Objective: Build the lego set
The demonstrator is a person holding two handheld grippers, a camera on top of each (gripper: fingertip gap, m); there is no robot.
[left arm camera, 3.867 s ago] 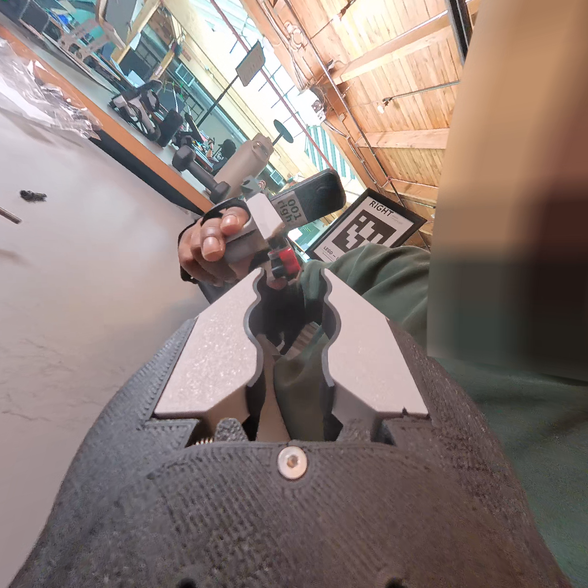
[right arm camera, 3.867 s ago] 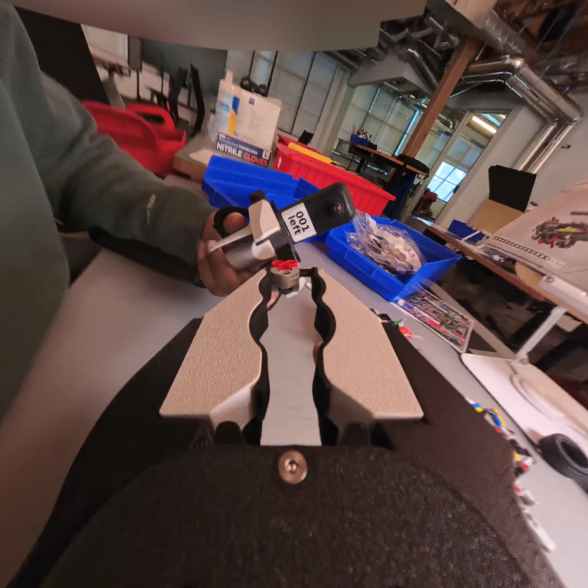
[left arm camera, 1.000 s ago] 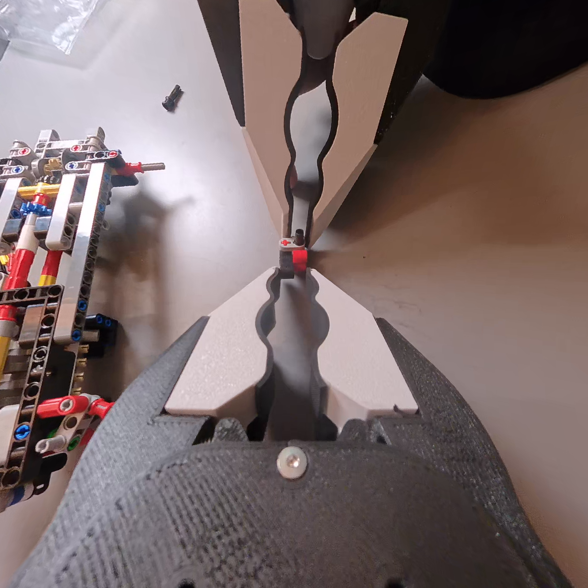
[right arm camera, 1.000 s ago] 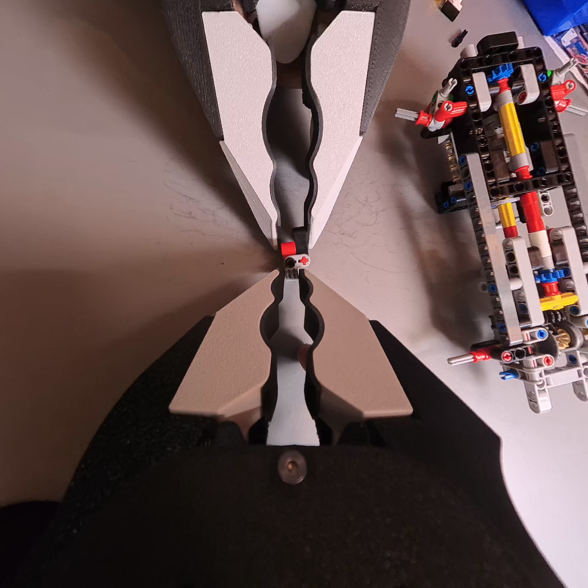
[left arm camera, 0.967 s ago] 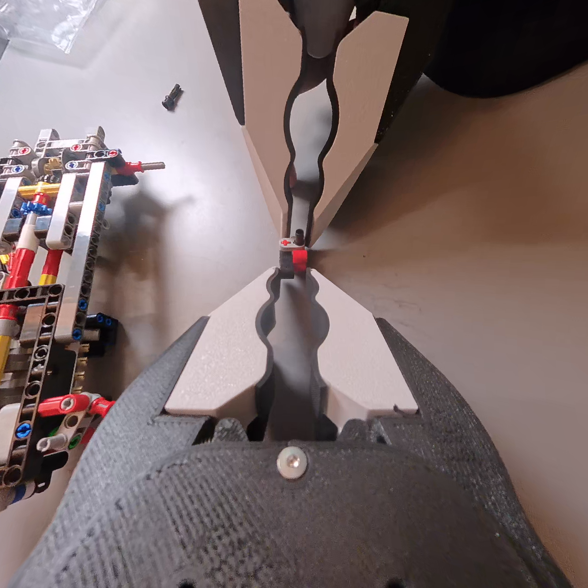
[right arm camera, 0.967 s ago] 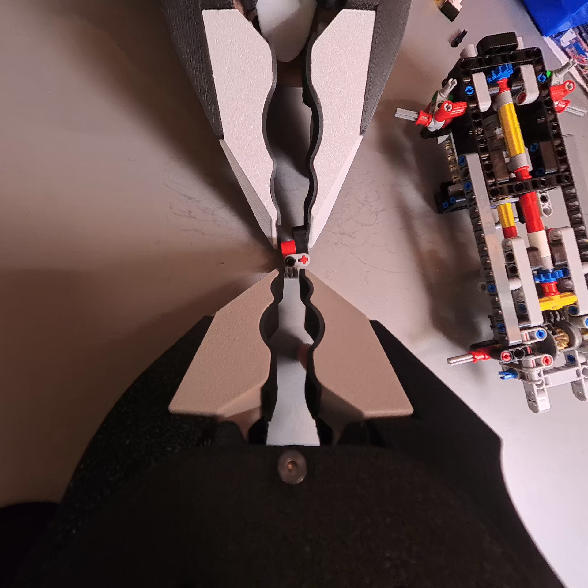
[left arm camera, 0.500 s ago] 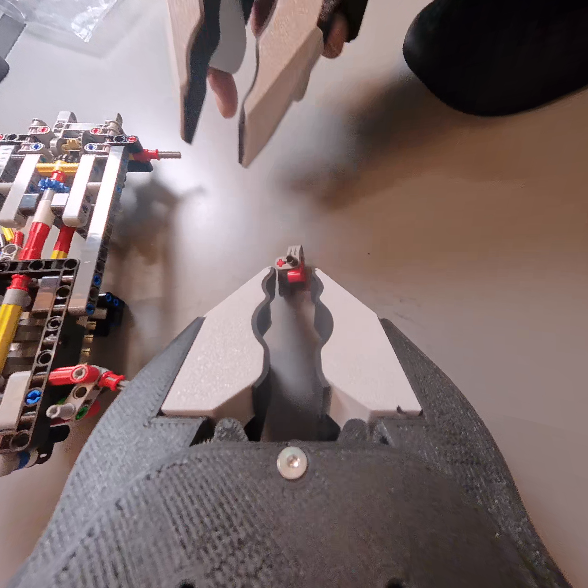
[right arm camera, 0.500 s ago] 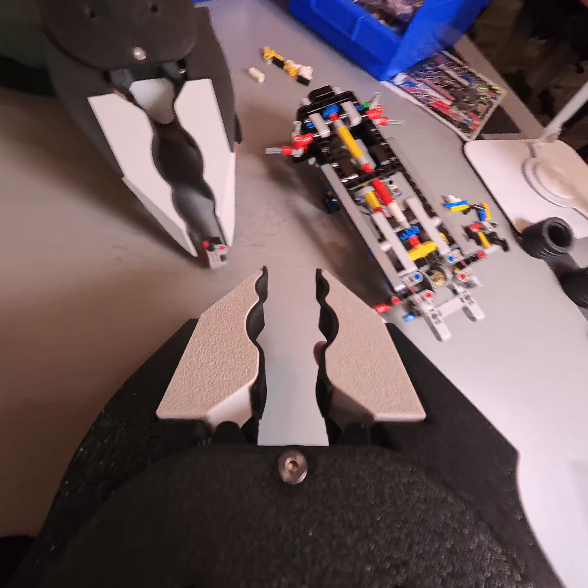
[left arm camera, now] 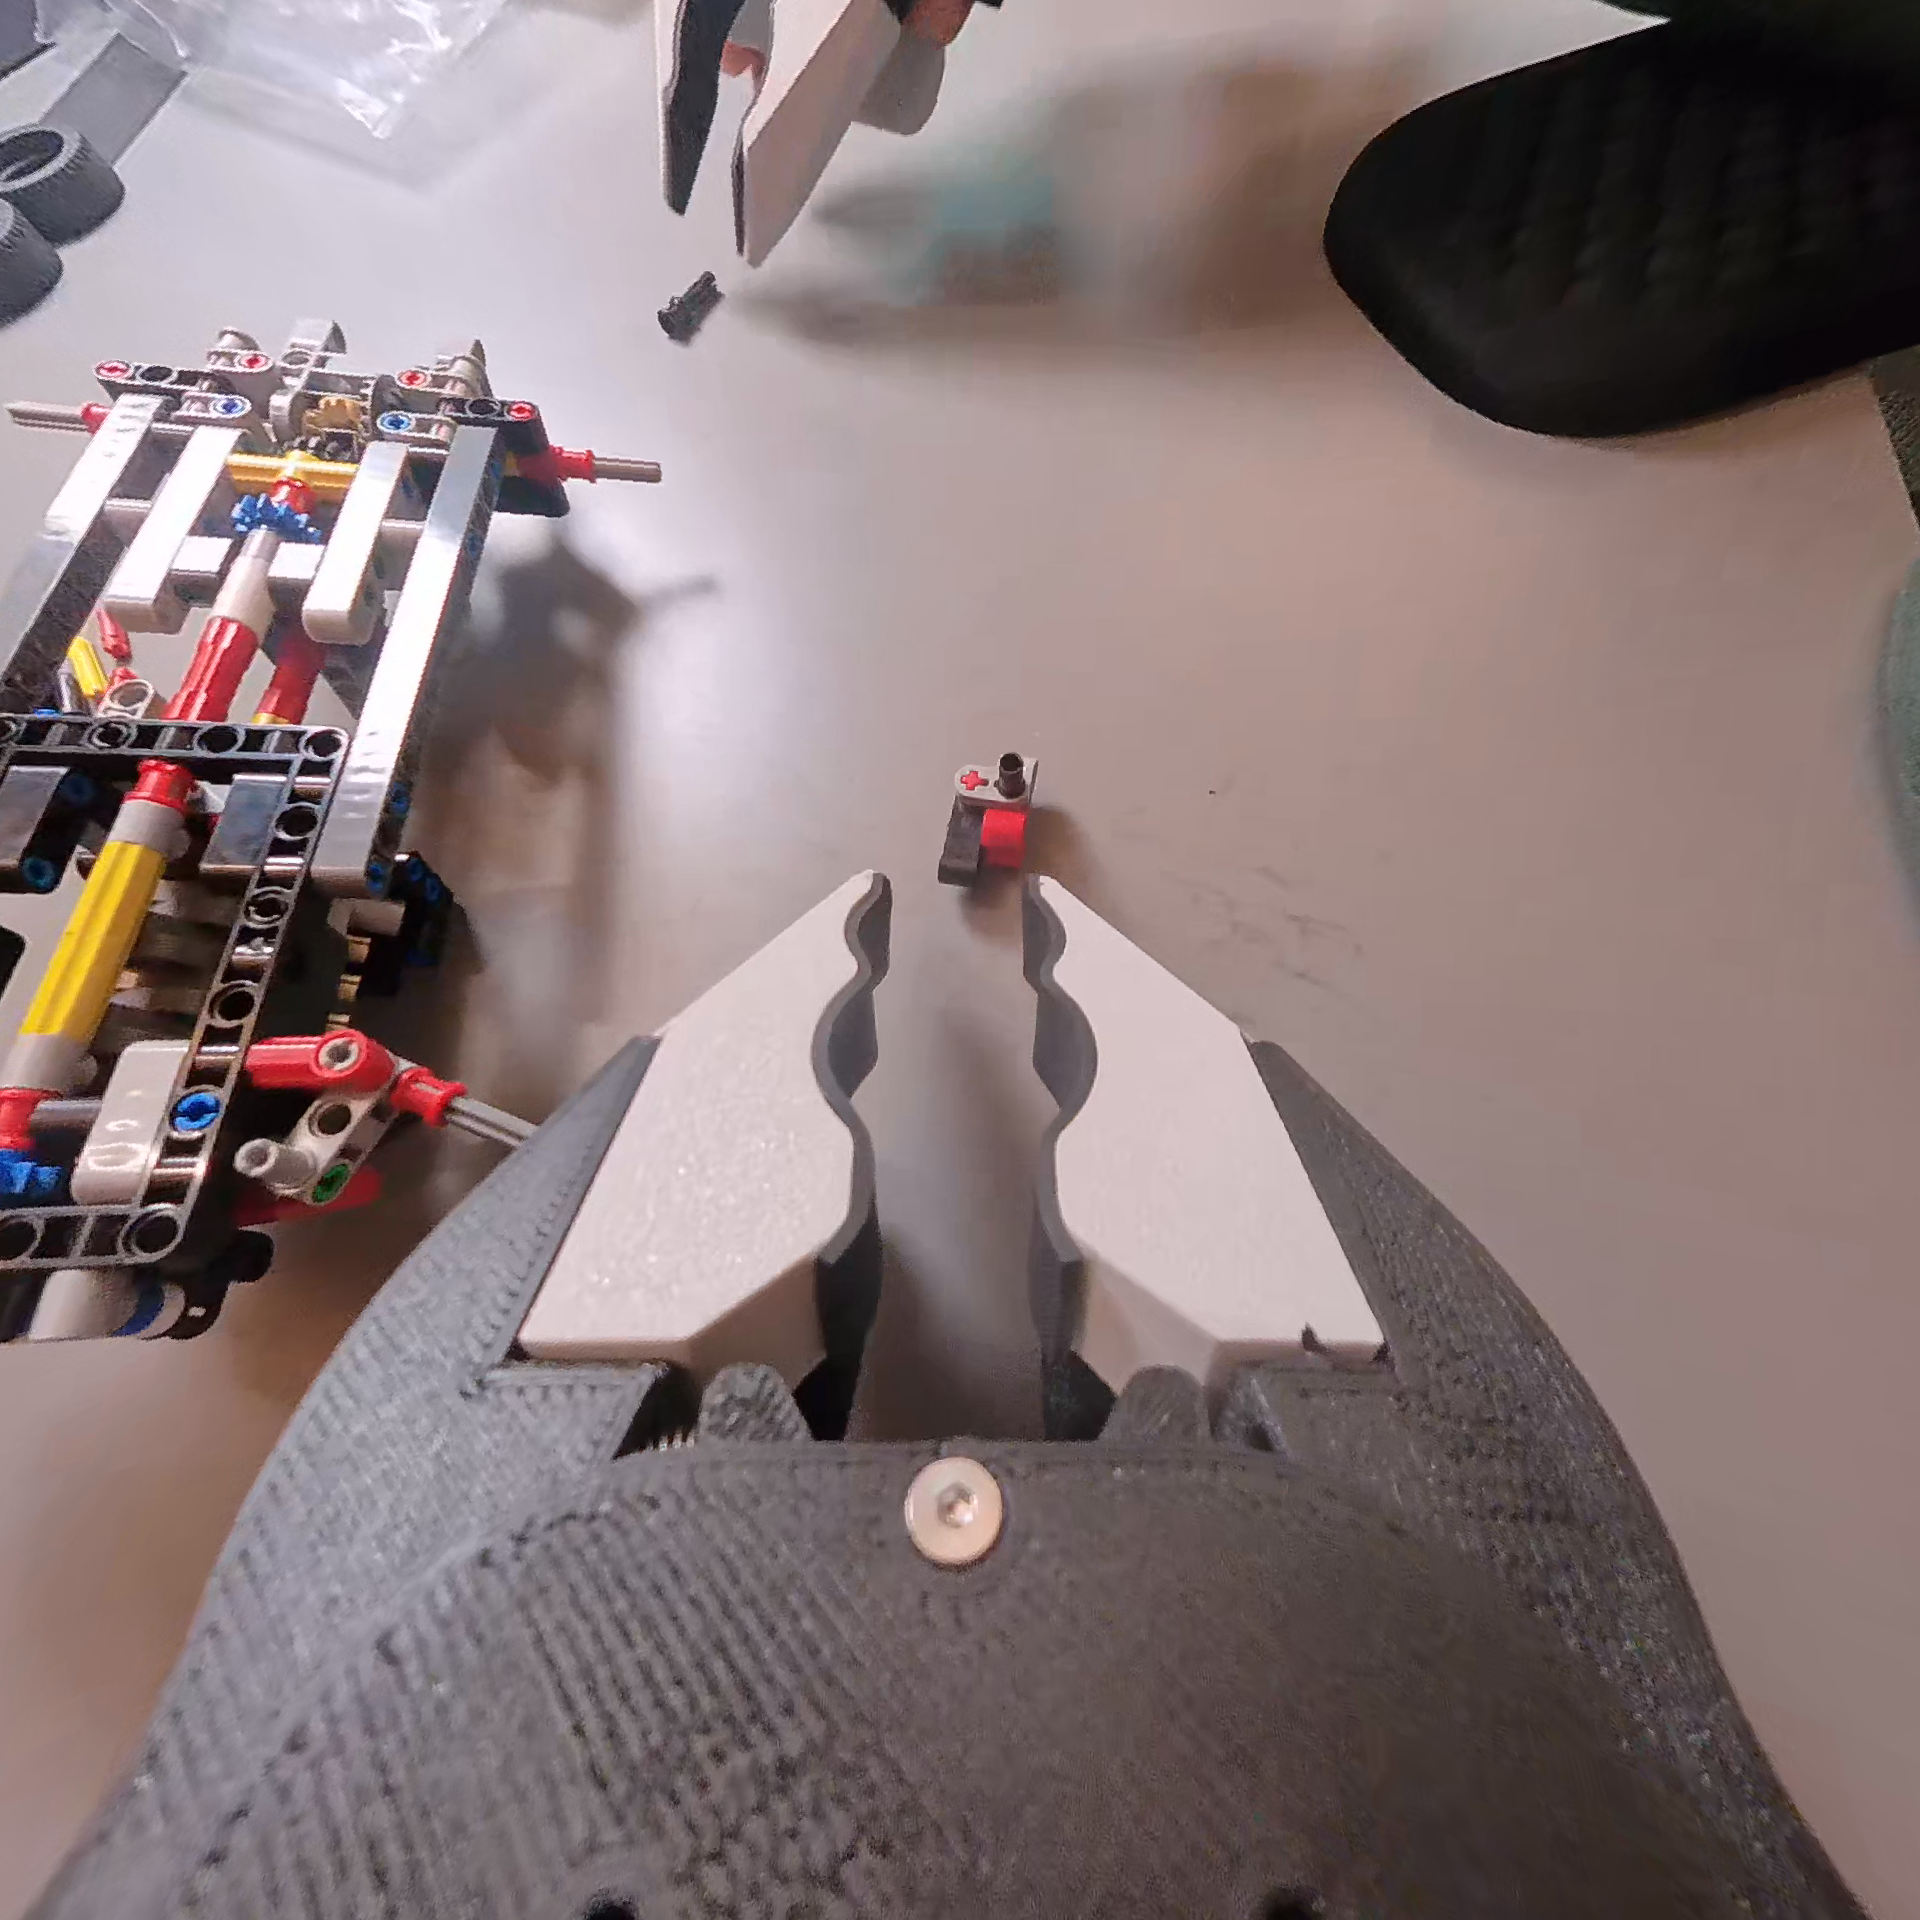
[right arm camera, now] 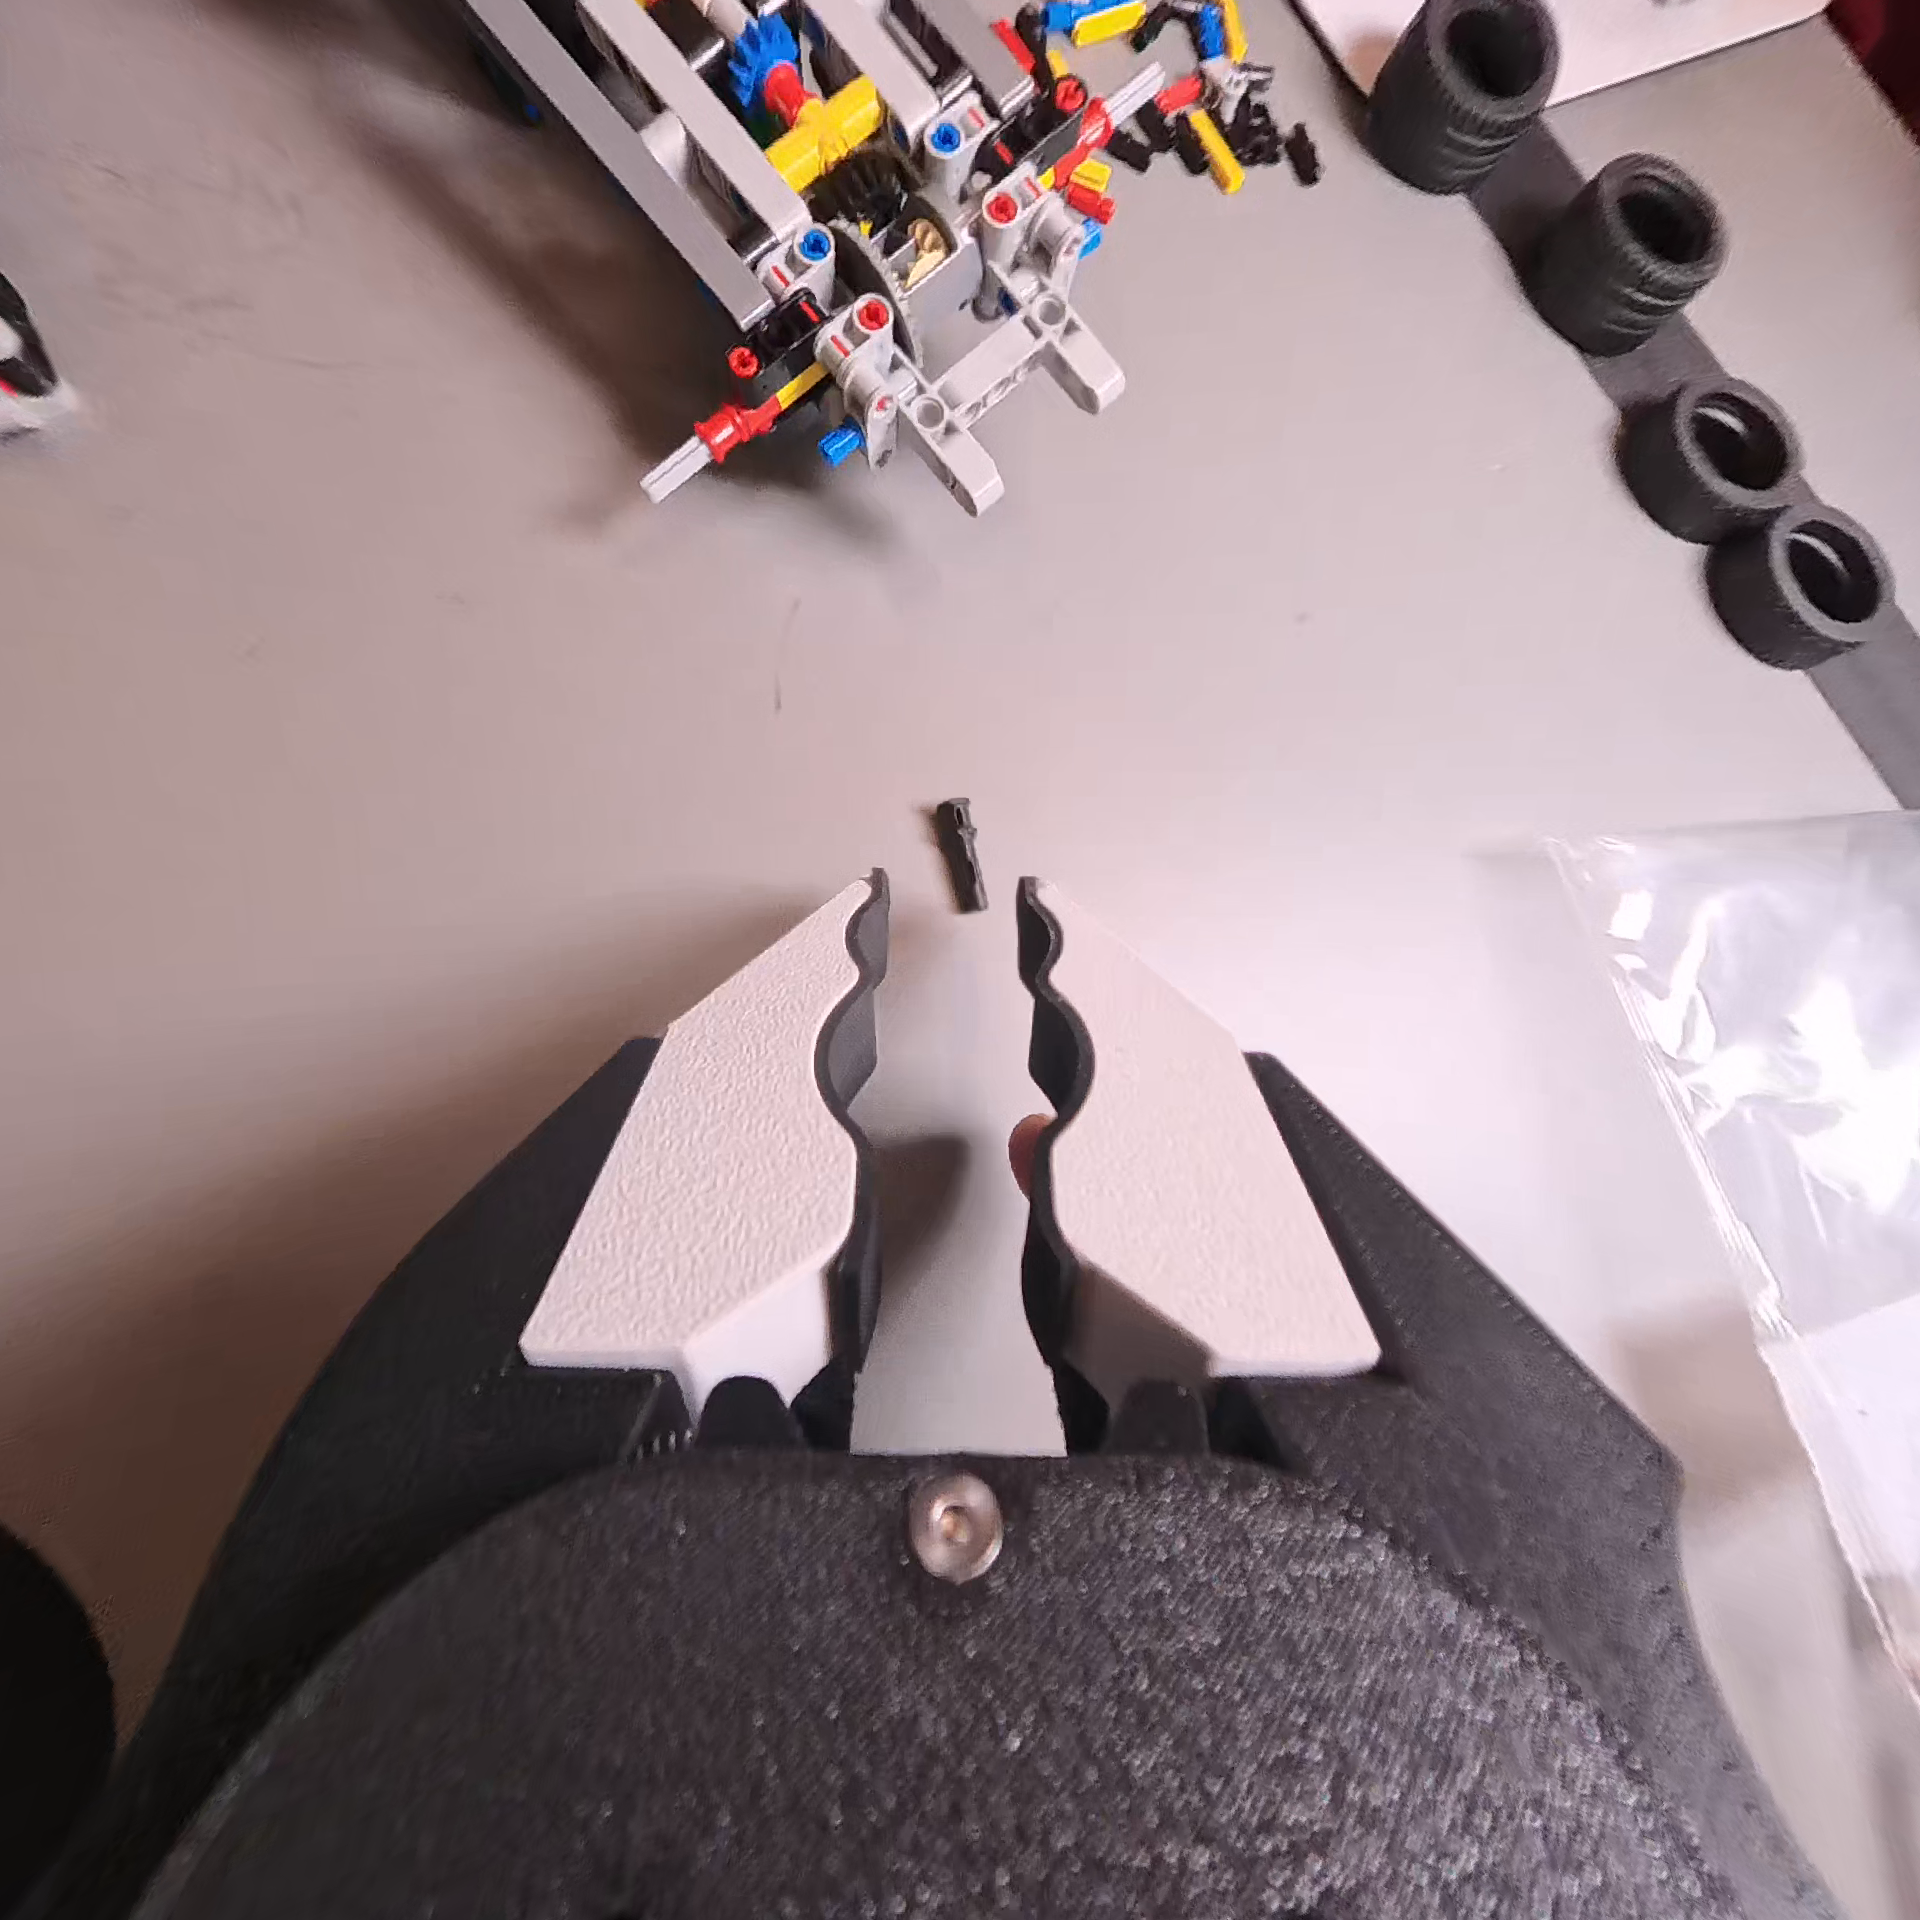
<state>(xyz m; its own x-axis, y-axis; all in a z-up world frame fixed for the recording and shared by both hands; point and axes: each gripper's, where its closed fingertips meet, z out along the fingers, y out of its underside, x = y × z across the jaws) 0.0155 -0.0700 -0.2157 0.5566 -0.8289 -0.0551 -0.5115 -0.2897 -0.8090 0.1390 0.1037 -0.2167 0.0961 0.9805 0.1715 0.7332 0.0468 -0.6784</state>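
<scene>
Lying along the left side of the left wrist view is one half-built lego chassis, a long frame of grey and black beams with yellow, red and blue parts inside, resting flat on the grey table. Two black tires sit at the far left corner, cut by the edge, beside a clear plastic bag. Right of the chassis, one loose black pin lies on the table, and just past it the right gripper hangs above the surface with its two fingers a little apart, blurred. Nearer, the left gripper has its two fingers spread with nothing between them; just beyond their tips stands one small lego piece, made of grey, red and black bits with a black pin sticking up, resting on the table and not touching either finger. At the far right is a dark rounded shape that cannot be identified. In the right wrist view, the end of the same chassis fills the upper left, with a scatter of small loose parts just to its right. In the middle, the right gripper is likewise spread and empty, and the one black pin lies on the table just ahead of the gap between its tips. Further right, four black tires stand in a curved row, and the clear plastic bag lies at the right edge.
</scene>
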